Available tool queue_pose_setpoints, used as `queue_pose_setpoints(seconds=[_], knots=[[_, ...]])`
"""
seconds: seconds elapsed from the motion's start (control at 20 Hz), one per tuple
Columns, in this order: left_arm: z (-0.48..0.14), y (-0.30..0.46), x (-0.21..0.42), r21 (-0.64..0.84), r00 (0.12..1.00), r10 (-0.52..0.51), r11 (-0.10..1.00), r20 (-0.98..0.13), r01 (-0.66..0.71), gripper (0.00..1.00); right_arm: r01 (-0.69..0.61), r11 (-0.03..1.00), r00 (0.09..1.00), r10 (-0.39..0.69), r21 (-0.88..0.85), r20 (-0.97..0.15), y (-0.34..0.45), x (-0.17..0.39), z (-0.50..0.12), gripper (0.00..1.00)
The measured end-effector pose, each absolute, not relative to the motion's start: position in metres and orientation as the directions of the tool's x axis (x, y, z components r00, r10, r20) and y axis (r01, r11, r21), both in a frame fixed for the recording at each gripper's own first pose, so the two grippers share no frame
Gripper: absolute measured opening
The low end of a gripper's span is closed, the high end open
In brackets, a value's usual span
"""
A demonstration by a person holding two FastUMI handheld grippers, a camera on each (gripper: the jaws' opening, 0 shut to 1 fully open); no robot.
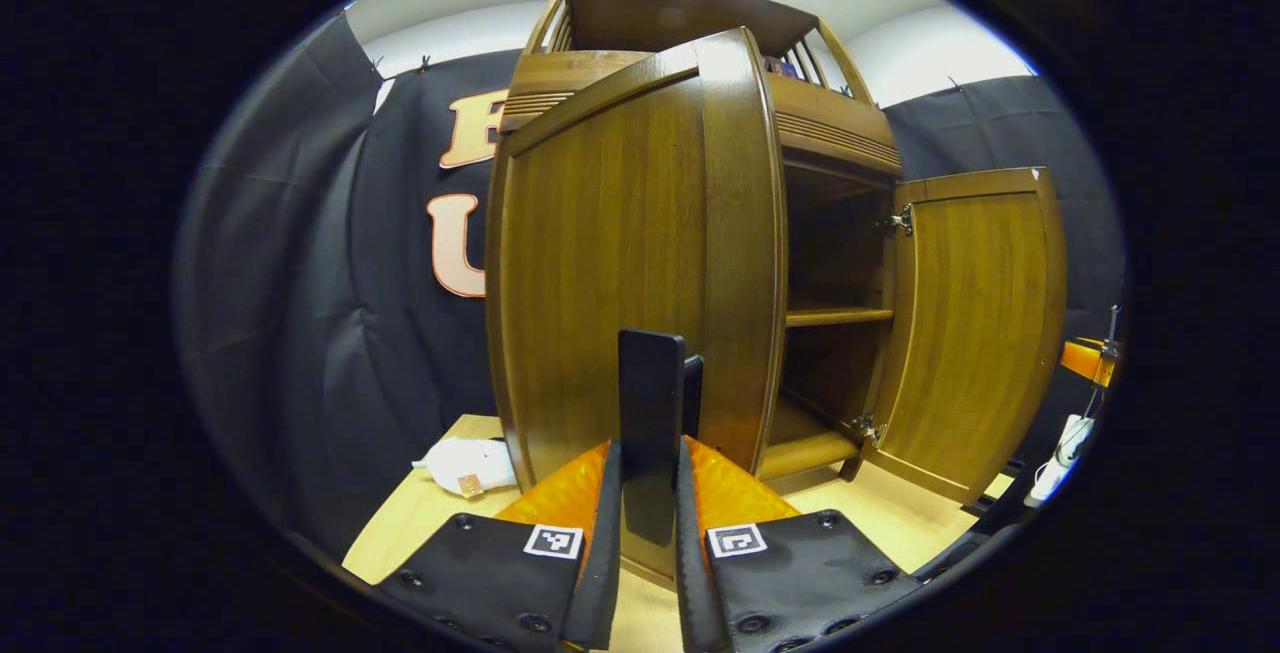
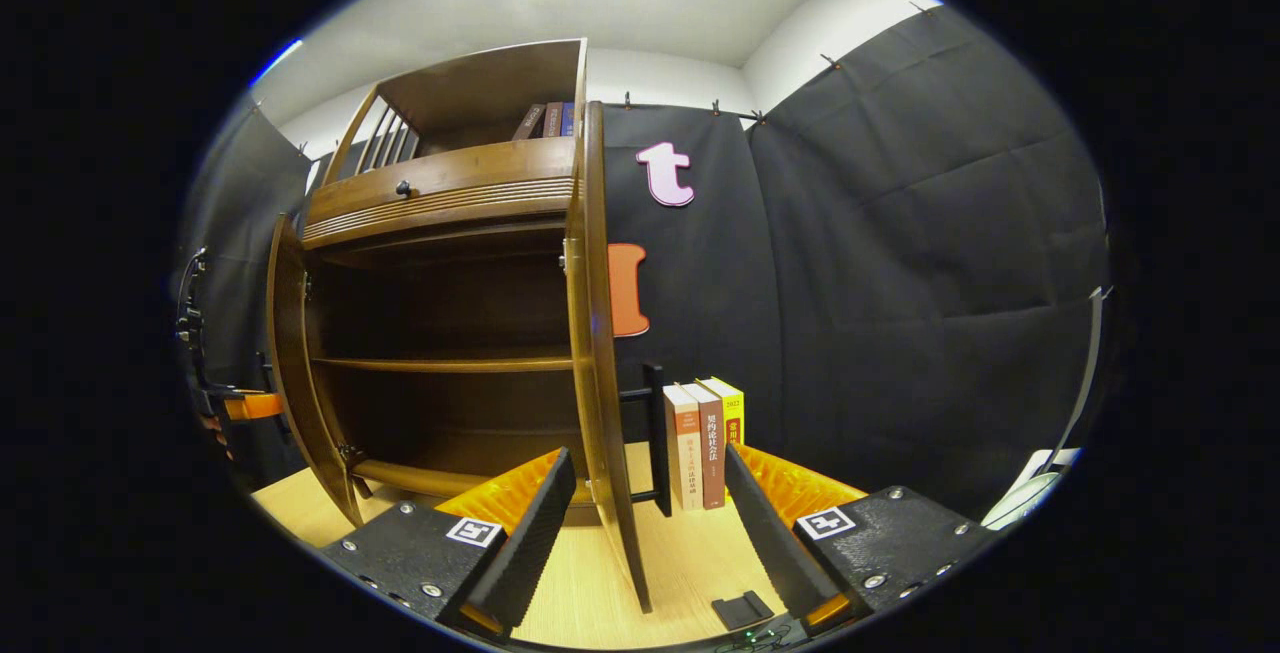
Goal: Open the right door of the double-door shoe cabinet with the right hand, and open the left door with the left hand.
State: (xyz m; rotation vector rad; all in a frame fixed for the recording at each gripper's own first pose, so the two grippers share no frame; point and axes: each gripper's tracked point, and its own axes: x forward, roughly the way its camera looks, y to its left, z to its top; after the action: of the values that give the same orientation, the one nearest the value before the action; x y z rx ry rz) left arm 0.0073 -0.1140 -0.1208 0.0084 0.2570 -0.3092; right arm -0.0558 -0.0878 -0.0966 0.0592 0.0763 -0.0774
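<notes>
- The shoe cabinet stands on the bench, two doors open, shelves bare.
- Left gripper clamps the left door's handle.
- Right gripper gapes astride the right door.
- Three books stand near the bench's back edge.

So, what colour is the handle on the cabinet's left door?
Black handle, clearest in the left gripper view.

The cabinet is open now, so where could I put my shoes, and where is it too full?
Both shelves inside the cabinet look bare: the middle shelf and the bottom one. The table has free room between the right door and the books. It is crowded at the left door's handle, where the left tool grips.
</notes>
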Motion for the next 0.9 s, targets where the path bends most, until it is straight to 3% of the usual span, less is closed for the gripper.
queue_pose_setpoints(seconds=[0.05, 0.1, 0.2, 0.45, 0.75, 0.8, 0.9], knots=[[-0.12, -0.109, 0.004, -0.03, 0.923, -0.296, 0.954, -0.248, 0.298, 0.28, 0.073, 0.996, 0.995, -0.068, 0.056, -0.079, -0.084, -0.055, -0.096, 0.99], [-0.12, -0.103, 0.003, -0.032, 0.924, -0.292, 0.955, -0.248, 0.294, 0.27, 0.067, 0.996, 0.995, -0.063, 0.057, -0.078, -0.079, -0.054, -0.095, 0.92], [-0.121, -0.092, -0.002, -0.04, 0.926, -0.286, 0.958, -0.246, 0.285, 0.3, 0.053, 0.997, 0.996, -0.048, 0.061, -0.077, -0.072, -0.053, -0.094, 0.92], [-0.125, -0.061, -0.008, -0.015, 0.937, -0.249, 0.967, -0.244, 0.253, 0.2, 0.029, 0.998, 0.997, -0.024, 0.054, -0.077, -0.057, -0.051, -0.093, 0.92], [-0.121, -0.035, -0.012, -0.041, 0.939, -0.248, 0.969, -0.237, 0.245, 0.19, 0.012, 0.999, 0.998, -0.009, 0.05, -0.07, -0.04, -0.049, -0.087, 0.92], [-0.122, -0.031, -0.013, -0.038, 0.94, -0.246, 0.969, -0.238, 0.244, 0.14, 0.009, 0.999, 0.998, -0.006, 0.05, -0.07, -0.037, -0.049, -0.087, 0.92], [-0.122, -0.027, -0.013, -0.046, 0.937, -0.253, 0.967, -0.241, 0.249, 0.16, 0.002, 0.999, 0.998, 0.001, 0.053, -0.069, -0.032, -0.051, -0.086, 0.92]])
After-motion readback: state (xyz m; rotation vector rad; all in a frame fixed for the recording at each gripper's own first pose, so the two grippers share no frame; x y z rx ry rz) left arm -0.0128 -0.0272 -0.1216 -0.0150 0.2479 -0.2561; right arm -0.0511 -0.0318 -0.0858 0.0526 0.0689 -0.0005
